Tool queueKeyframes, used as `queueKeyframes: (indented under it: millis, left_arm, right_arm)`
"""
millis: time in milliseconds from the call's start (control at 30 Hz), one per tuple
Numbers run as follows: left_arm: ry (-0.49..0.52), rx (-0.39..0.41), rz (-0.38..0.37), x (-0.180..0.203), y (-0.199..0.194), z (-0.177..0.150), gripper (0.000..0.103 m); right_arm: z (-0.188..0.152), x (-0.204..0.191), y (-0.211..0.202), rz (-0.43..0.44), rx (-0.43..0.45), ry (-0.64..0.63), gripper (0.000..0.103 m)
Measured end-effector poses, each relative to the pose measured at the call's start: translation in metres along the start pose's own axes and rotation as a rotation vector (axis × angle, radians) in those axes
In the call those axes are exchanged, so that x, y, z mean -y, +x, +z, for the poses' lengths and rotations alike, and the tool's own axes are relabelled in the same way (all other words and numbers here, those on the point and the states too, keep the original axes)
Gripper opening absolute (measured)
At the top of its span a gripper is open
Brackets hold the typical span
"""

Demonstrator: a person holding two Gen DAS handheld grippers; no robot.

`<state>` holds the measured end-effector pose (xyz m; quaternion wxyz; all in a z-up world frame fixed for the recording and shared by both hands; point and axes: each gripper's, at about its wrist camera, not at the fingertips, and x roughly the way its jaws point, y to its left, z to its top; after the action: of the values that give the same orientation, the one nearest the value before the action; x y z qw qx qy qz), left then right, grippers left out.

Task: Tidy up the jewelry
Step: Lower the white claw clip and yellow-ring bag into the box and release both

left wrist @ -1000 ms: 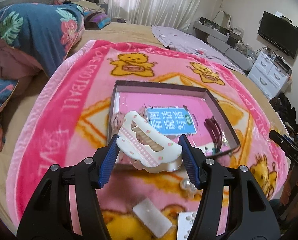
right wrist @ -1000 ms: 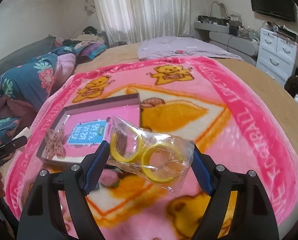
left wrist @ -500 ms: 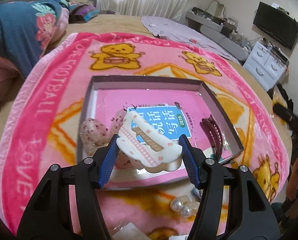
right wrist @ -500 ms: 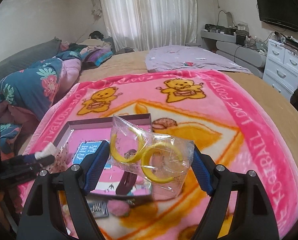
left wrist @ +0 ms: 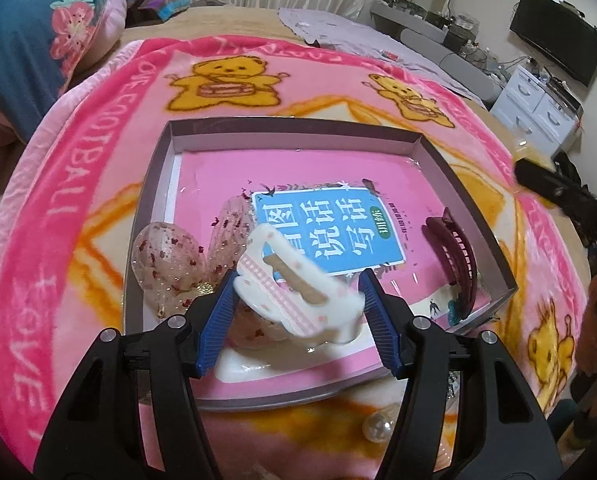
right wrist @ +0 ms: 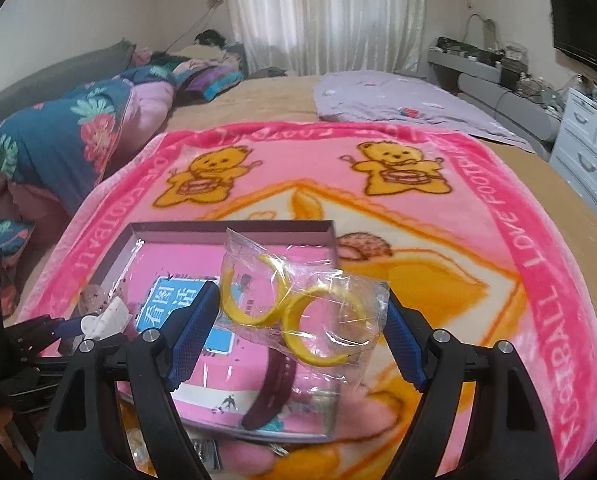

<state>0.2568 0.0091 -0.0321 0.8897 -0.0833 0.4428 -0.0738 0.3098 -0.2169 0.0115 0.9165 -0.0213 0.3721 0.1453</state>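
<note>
A white hair claw clip (left wrist: 298,296) is clamped between the jaws of the left gripper (left wrist: 298,304), held tilted above the near left part of the shallow box (left wrist: 466,184). A clear packet of yellow hoop earrings (right wrist: 298,312) is pinched between the jaws of the right gripper (right wrist: 302,340), raised over the box's near right corner. Inside the box, a maroon hair claw (left wrist: 454,260) is seen at the right side and a sheer speckled bow (left wrist: 170,264) at the left, both on a pink book (left wrist: 330,236). The box is set on a pink bear blanket (left wrist: 98,184) on the bed. A pearl piece (left wrist: 378,428) is visible on the blanket just in front of the box.
</note>
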Motion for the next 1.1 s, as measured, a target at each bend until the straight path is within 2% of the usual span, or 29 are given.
queueKeyframes:
  millis: [67, 300, 400, 533, 600, 633, 667, 833, 1100]
  left_arm:
    - [-0.005, -0.001, -0.001, -0.003, -0.002, 0.001, 0.064]
    - [-0.029, 0.01, 0.042, -0.014, -0.012, 0.004, 0.068]
    - [-0.039, 0.015, 0.053, -0.018, -0.016, 0.003, 0.072]
    - [-0.055, 0.026, 0.069, -0.025, -0.025, 0.003, 0.072]
    - [-0.064, 0.028, 0.076, -0.028, -0.028, 0.002, 0.08]
    - [-0.071, 0.028, 0.078, -0.03, -0.029, 0.001, 0.08]
    - [-0.076, 0.026, 0.08, -0.032, -0.03, 0.001, 0.08]
    - [-0.078, 0.03, 0.088, -0.034, -0.037, 0.0, 0.08]
    - [-0.076, 0.07, 0.1, -0.032, -0.062, 0.002, 0.093]
  right_arm:
    - [-0.002, -0.006, 0.009, 0.011, -0.02, -0.015, 0.078]
    - [-0.024, -0.028, 0.034, 0.024, -0.099, -0.088, 0.078]
    - [-0.031, -0.037, 0.038, 0.028, -0.115, -0.113, 0.079]
    - [-0.036, -0.045, 0.039, 0.029, -0.117, -0.136, 0.079]
    - [-0.038, -0.047, 0.038, 0.034, -0.118, -0.139, 0.08]
    - [-0.039, -0.048, 0.038, 0.034, -0.119, -0.139, 0.082]
    - [-0.04, -0.048, 0.038, 0.033, -0.119, -0.14, 0.085]
    - [-0.04, -0.047, 0.029, 0.039, -0.1, -0.136, 0.088]
    - [-0.032, -0.026, -0.009, 0.039, -0.012, -0.063, 0.094]
